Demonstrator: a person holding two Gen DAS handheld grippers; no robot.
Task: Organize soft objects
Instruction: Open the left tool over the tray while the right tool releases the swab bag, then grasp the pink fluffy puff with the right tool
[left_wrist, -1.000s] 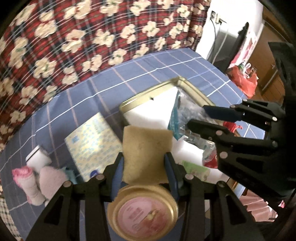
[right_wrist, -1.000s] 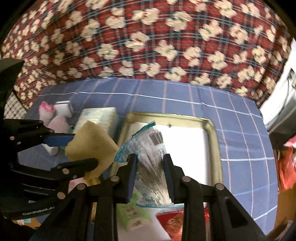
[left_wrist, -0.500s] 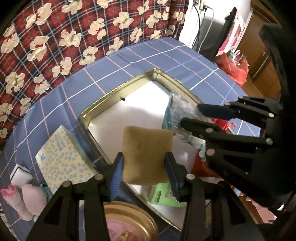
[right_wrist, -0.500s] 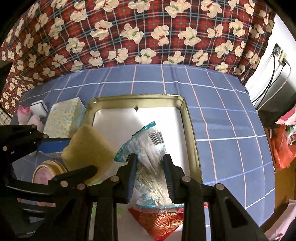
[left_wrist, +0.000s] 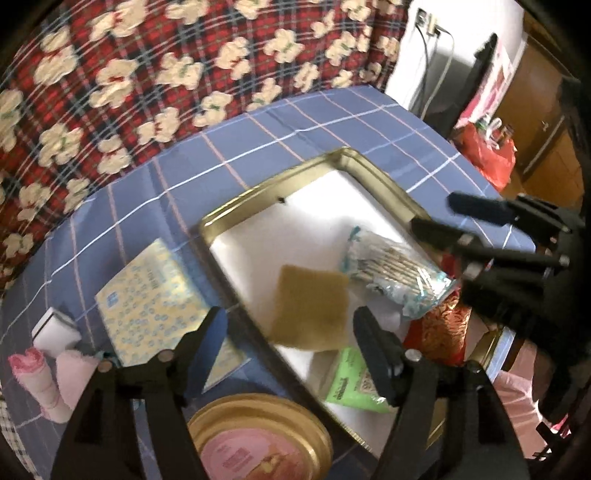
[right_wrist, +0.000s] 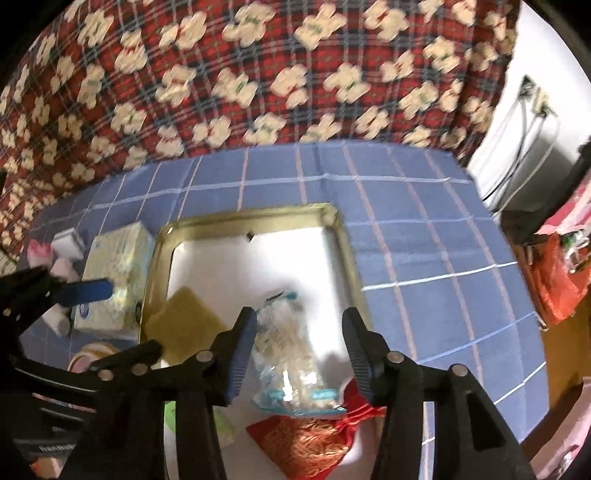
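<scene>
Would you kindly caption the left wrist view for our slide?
Open left gripper above a tan square sponge lying in the gold-rimmed metal tray, its jaws having just been opening.

right gripper (right_wrist: 299, 343) jaws just opening, apart | clear packet (right_wrist: 291, 354) between, seemingly untouched, in gold tray (right_wrist: 354, 273)

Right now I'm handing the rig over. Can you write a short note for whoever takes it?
Left tool: open; its jaws have just been opening, and the yellow sponge is no longer pressed, lying in the gold-rimmed tray.
Right tool: open, jaws just opened; the clear packet lies loose in the tray.
Also in the tray: red pouch and green pack.
Left outside, on the blue cloth: tissue pack, white block, pink rolls.
The gold round tin also sits outside the tray.
</scene>
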